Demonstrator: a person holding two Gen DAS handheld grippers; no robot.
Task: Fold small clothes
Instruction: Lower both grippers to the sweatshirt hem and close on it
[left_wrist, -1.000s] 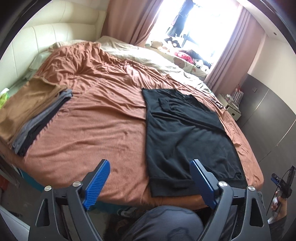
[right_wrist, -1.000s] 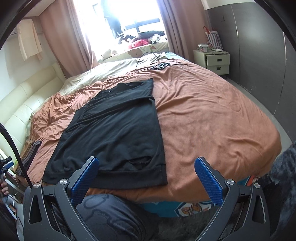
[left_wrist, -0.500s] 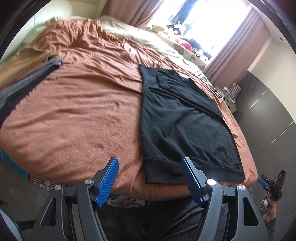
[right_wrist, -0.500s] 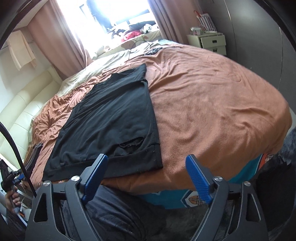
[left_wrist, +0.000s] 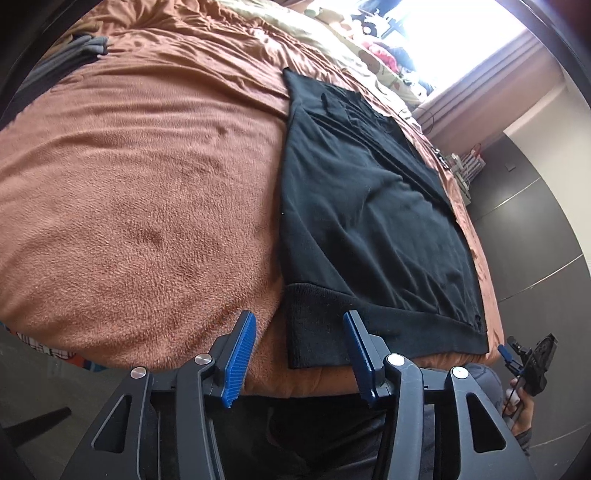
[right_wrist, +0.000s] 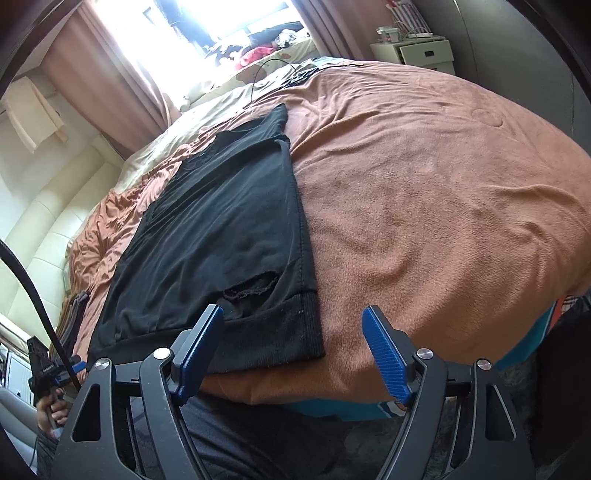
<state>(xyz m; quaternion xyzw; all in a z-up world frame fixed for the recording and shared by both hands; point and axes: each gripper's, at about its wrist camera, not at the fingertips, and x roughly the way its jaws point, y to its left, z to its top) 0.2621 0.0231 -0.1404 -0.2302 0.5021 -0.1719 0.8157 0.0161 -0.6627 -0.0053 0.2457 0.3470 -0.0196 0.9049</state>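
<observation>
A black garment (left_wrist: 369, 221) lies spread flat on the bed, on top of a rust-brown blanket (left_wrist: 147, 203), with its ribbed hem at the near edge of the mattress and its collar end pointing far toward the bright window (right_wrist: 221, 22). The long sides look folded inward, leaving a narrow rectangle. Close to the hem on the right side there is a ragged tear (right_wrist: 255, 288) in the fabric.

The left gripper (left_wrist: 297, 354) hovers just off the near edge of the bed at the garment's left hem corner; its blue jaws are spread wide, one over the blanket and the other in front of the ribbed hem, pinching nothing. The right gripper (right_wrist: 295, 350) hangs at the right hem corner in the same way, jaws spread apart and empty, the left one in front of the black hem, the right one out over bare blanket.

The person stands tight against the bed's near edge, dark trousers showing below both tools. Far left, a stack of folded clothes (left_wrist: 74, 55) sits at the blanket's edge by the cream padded headboard (right_wrist: 33, 229). A pale nightstand (right_wrist: 424, 51) stands at the far right, beside pinkish curtains (right_wrist: 110, 74).
</observation>
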